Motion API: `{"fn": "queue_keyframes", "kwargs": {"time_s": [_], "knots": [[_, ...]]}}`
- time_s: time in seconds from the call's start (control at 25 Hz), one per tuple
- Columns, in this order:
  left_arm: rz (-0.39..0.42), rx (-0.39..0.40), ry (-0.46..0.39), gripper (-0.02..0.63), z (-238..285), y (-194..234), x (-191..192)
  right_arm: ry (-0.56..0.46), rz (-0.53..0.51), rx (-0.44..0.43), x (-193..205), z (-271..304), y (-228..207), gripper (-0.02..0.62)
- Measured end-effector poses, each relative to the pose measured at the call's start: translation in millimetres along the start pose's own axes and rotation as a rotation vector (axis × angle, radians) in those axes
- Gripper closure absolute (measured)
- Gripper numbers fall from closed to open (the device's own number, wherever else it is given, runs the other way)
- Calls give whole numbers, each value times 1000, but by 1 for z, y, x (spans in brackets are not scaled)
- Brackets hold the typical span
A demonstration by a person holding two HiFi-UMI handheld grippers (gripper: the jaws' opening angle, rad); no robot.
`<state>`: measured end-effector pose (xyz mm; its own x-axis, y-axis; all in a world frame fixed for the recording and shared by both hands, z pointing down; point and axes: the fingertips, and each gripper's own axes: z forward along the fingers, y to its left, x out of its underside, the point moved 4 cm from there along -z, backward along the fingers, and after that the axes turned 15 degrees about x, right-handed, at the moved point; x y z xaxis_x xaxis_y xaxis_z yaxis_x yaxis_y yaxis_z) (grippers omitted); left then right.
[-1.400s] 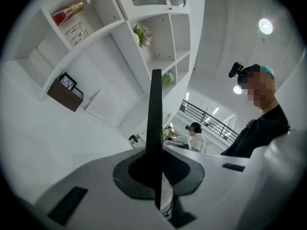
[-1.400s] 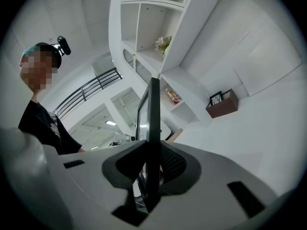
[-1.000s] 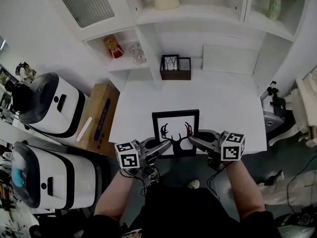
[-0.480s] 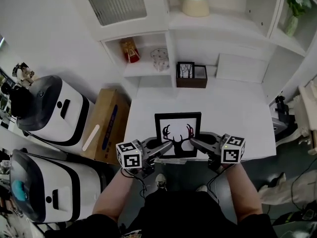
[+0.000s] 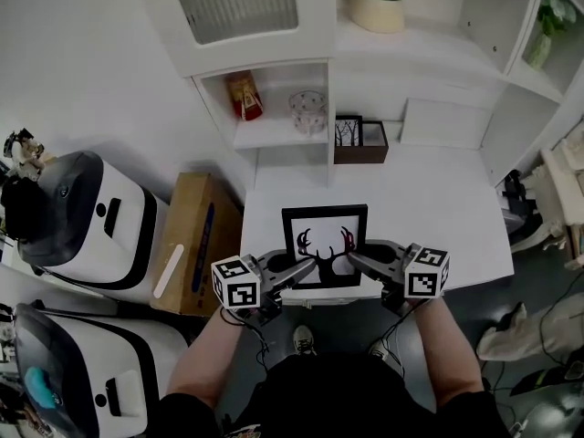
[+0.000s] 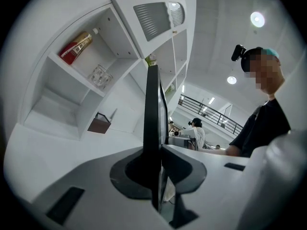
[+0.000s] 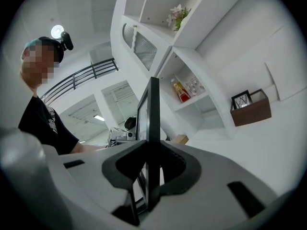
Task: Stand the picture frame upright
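Note:
The black picture frame (image 5: 324,245), with a deer-antler print, stands upright at the near edge of the white table (image 5: 429,199). My left gripper (image 5: 294,272) holds its lower left side and my right gripper (image 5: 354,261) its lower right side. In the left gripper view the frame's edge (image 6: 152,109) rises between the jaws of the left gripper (image 6: 156,169). Those jaws are opening, and the pads still touch the frame. In the right gripper view the right gripper (image 7: 151,166) is shut on the frame's other edge (image 7: 153,119).
A brown box (image 5: 360,141) with a small framed picture stands at the table's back, beside a white panel (image 5: 438,124). Shelves above hold a red item (image 5: 245,94), a glass jar (image 5: 308,109) and a plant pot (image 5: 376,12). A cardboard box (image 5: 187,240) and white machines (image 5: 87,213) stand at the left.
The head view has shifted, so the shelves sit further right and lower. The frame and both grippers stay at the table's near edge, with no visible change in their hold.

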<state>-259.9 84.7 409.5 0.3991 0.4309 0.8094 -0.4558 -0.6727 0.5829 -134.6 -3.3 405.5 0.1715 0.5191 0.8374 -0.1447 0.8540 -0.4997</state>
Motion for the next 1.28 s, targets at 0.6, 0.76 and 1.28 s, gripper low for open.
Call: {"fn": "queue_keyframes", "kwargs": {"time_s": [0.6, 0.76, 1.28], "knots": [[100, 9, 116, 528, -47, 35, -20, 0, -58, 112, -5, 57, 11, 522], [104, 23, 124, 529, -52, 40, -22, 21, -109, 125, -6, 64, 12, 520], [146, -16, 183, 531, -47, 65, -25, 98, -164, 154, -7, 79, -14, 512]]}}
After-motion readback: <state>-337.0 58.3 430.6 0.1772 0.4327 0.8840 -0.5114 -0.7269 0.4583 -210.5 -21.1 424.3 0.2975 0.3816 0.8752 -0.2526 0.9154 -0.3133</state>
